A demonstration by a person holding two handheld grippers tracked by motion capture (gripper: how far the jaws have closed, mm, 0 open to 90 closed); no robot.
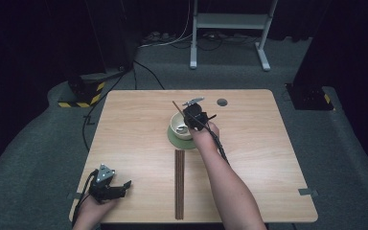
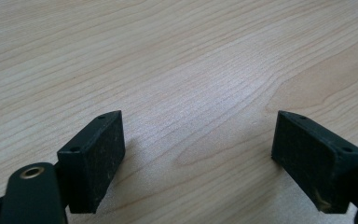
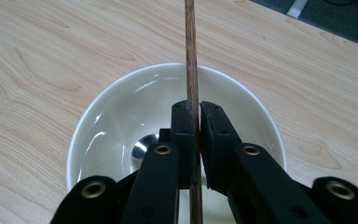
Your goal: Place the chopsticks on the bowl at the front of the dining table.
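R gripper (image 3: 196, 140) was clamped on a chopstick (image 3: 191, 56) over the bowl (image 1: 179, 125) at table centre. L gripper (image 2: 198, 154) sat wide at 7 o'clock. Best approach — lower slowly, keep stick off the rim.

Counter (image 1: 268, 158): light wood-grain top, rounded corners, standing on grey carpet (image 1: 350, 158). Round dark hole (image 1: 222, 102) near the far edge. On it: green mat (image 1: 176, 141) near the middle, bearing a white bowl (image 1: 178, 125); brown sticks (image 1: 179, 184) laid together, running from just below the mat to the near edge; left gripper (image 1: 124, 184) at the near left corner.
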